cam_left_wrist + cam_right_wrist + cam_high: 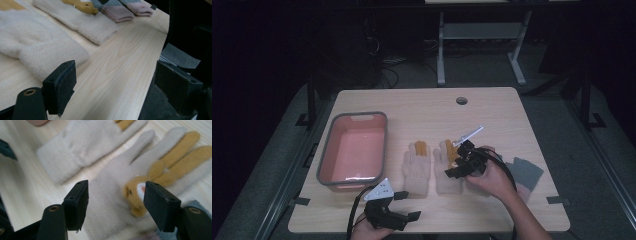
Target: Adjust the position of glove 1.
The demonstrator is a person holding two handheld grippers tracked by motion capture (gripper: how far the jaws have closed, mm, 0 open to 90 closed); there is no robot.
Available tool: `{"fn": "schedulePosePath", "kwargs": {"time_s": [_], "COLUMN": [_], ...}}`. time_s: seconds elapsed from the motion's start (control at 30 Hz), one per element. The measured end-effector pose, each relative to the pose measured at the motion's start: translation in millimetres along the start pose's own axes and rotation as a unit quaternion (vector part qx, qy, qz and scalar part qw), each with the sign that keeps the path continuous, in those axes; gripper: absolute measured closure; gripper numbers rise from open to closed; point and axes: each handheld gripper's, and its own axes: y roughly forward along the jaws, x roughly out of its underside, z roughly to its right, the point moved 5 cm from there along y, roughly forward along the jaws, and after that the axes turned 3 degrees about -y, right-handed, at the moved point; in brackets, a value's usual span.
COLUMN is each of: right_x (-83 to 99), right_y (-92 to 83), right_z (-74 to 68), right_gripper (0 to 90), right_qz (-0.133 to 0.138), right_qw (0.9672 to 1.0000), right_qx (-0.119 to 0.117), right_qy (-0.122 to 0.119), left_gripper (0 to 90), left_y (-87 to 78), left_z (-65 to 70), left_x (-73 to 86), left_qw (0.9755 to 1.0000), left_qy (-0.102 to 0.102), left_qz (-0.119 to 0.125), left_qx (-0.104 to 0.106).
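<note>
Two beige gloves (432, 167), two grey socks (526, 175), one pink bin (354, 150).

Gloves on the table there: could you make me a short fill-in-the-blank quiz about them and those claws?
1. The two beige gloves have finger parts coloured ____.
2. The right claw hangs with open jaws above the glove that bears a small ____ face.
3. The pink tub stands to the ____ of the gloves in the high view.
4. The left claw, near the table's front edge, has its jaws ____.

Missing words: orange; animal; left; open
</note>
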Motion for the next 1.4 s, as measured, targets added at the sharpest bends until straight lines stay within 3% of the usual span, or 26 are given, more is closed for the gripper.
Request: {"fn": "schedulePosePath", "kwargs": {"time_s": [0.3,0.47,0.7,0.87,1.0,1.4], "right_x": [-4.8,-5.2,-2.2,0.1,0.3,-0.6], "right_y": [17.4,26.0,36.6,38.3,39.9,35.3], "right_z": [13.8,19.4,22.9,23.0,19.9,16.7], "right_gripper": [42.0,42.9,51.0,52.9,55.7,59.5], "right_qz": [-0.031,-0.038,-0.059,-0.059,-0.068,-0.065], "right_qw": [0.9989,0.9982,0.9963,0.9961,0.9944,0.9945], "right_qx": [0.032,0.037,0.058,0.061,0.08,0.079], "right_qy": [0.013,0.026,0.021,0.023,0.012,0.022], "left_gripper": [18.0,18.1,18.1,18.1,18.1,18.3], "left_y": [-0.5,-1.4,-2.2,-2.7,-2.4,-3.5], "left_z": [-0.6,-1.4,-1.5,-1.6,-0.7,-2.0], "left_x": [-0.8,-1.1,-1.4,-1.8,-1.3,-1.1], "left_qw": [1.0,1.0,1.0,0.9999,0.9999,1.0], "left_qy": [-0.002,-0.004,-0.005,-0.007,-0.005,-0.003], "left_qz": [0.002,0.005,0.007,0.01,0.009,0.007], "left_qx": [0.001,0.0,0.003,0.003,0.002,0.0]}}
